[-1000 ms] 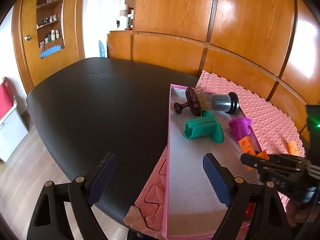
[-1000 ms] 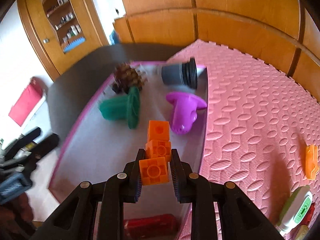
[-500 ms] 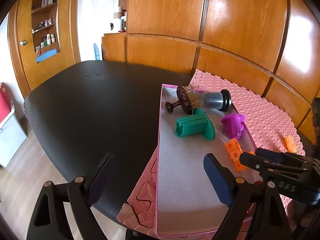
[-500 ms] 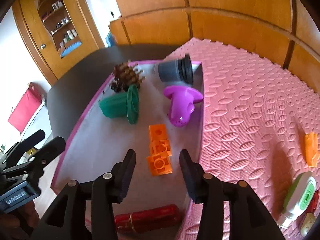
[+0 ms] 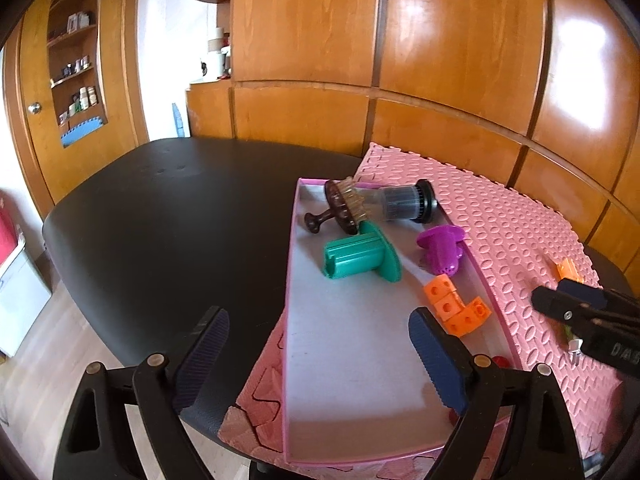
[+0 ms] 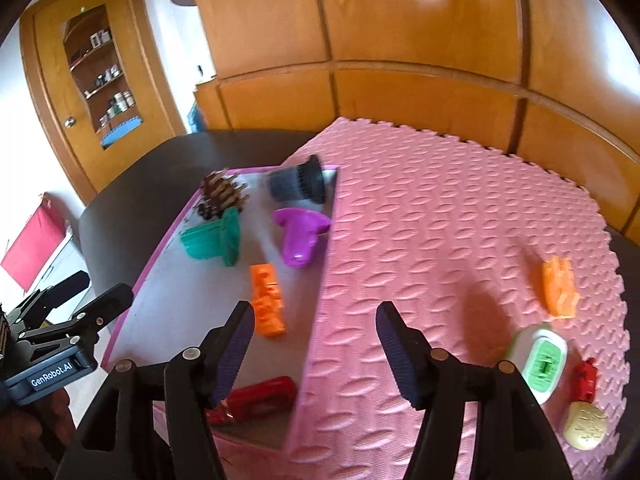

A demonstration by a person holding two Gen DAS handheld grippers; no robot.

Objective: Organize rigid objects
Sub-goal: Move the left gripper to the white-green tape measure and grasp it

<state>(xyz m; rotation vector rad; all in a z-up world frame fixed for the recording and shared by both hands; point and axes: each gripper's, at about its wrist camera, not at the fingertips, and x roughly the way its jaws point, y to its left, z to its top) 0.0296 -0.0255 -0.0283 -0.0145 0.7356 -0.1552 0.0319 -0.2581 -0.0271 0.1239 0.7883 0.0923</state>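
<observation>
The left gripper reads "GenRobot.AI" and gapes wide, empty. The right gripper, jaws opening, holds nothing; the orange block piece lies in the tray near its right edge.

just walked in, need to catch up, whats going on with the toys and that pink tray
A person with a gripper in each hand is sorting toys into the tray. The orange blocks lie in it, beside the green piece and purple piece. The right gripper holds nothing, its jaws opening above the tray's edge and the mat. The left gripper is open and empty. Another orange piece and a white-green gadget wait on the mat.
</observation>
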